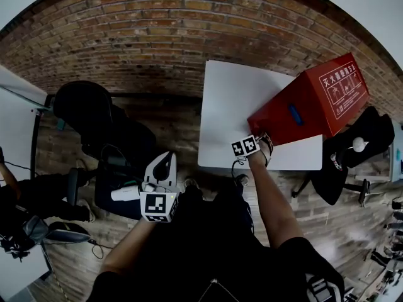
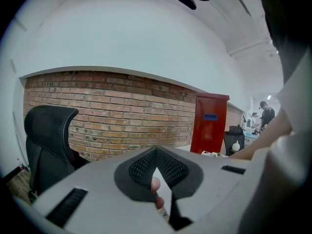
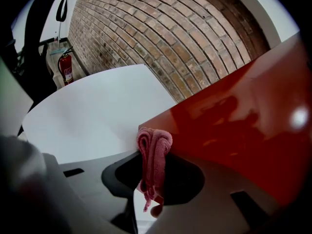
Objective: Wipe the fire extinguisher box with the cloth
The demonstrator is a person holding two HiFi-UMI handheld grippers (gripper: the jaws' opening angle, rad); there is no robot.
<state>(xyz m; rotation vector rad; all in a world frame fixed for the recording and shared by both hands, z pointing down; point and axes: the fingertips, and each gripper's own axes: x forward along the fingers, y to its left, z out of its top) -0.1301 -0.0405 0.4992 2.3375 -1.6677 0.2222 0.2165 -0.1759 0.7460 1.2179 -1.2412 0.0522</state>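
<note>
A red fire extinguisher box lies tilted on the white table; the same box fills the right of the right gripper view. My right gripper is at the box's near left corner, shut on a folded pink cloth that presses against the box's lower edge. In the head view the cloth is hidden behind that gripper. My left gripper hangs low over the floor, away from the table, shut with nothing between its pads. The left gripper view shows the box far off.
A black office chair stands left of the table, against the brick wall. Another dark chair sits at the table's right end. A small red extinguisher stands by the wall. Cables and bags lie on the floor at left.
</note>
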